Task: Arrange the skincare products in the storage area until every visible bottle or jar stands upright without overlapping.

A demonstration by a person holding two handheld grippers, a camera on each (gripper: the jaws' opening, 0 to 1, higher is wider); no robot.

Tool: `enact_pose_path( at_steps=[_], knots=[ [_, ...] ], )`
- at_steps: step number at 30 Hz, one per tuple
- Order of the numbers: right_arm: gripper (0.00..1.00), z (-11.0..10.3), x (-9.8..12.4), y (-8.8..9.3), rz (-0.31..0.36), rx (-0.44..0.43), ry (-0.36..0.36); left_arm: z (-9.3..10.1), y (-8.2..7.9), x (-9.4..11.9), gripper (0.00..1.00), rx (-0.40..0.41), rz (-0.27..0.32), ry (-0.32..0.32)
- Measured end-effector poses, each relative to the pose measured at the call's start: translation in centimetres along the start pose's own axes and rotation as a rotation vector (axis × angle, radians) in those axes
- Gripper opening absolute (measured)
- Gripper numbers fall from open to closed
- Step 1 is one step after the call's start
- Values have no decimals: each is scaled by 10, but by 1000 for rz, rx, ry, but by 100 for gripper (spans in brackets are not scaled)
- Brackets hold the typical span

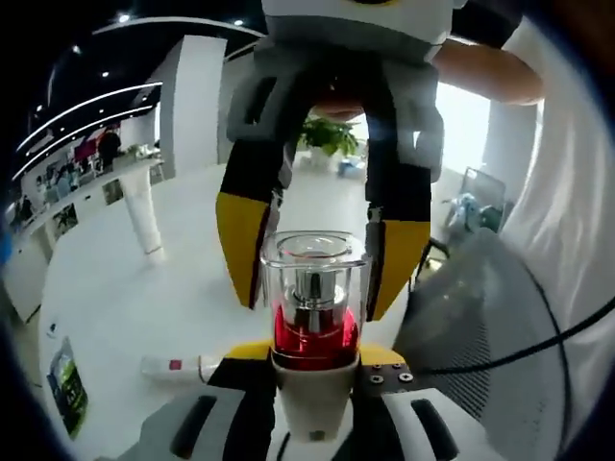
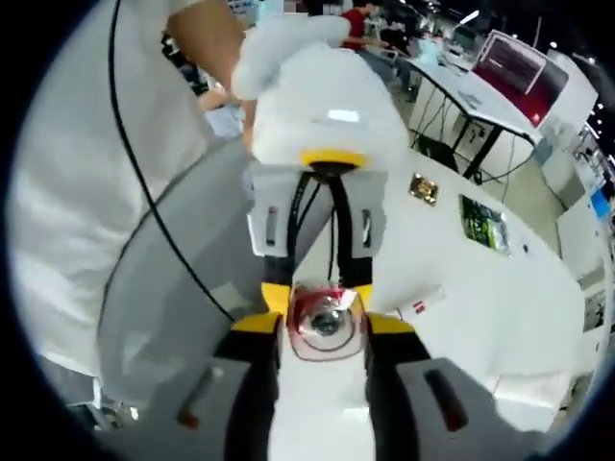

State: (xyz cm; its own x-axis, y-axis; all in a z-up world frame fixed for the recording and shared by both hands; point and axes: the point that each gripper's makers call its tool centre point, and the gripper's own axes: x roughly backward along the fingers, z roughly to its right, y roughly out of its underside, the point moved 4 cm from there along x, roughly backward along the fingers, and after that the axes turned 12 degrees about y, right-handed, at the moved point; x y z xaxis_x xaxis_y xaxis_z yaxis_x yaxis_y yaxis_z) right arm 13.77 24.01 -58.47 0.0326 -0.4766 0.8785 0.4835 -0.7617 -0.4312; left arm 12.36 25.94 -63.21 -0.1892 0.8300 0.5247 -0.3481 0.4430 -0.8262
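Facing hand-held grippers share red bottle above white table

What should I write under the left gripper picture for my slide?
Two grippers, left and right, clamp a red-filled bottle above a white table.

Clear-capped bottle (red liquid) upright; white tube lying flat

No legible text, green leaflet print too small, tube label unreadable
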Motion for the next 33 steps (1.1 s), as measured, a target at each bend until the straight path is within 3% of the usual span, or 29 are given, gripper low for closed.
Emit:
enact_pose_path(
  at_steps=[3,18,33],
  knots=[
    [31,-5,-4,0,-23,-25,-33,4,3,-2,30,-28,-34,10],
    [31,-8,-2,-5,-20,-55,-48,6,4,3,30,-71,-30,13],
    [32,-10,-2,-3,-8,-79,-23,5,-5,1,30,-105,-25,22]
  ],
)
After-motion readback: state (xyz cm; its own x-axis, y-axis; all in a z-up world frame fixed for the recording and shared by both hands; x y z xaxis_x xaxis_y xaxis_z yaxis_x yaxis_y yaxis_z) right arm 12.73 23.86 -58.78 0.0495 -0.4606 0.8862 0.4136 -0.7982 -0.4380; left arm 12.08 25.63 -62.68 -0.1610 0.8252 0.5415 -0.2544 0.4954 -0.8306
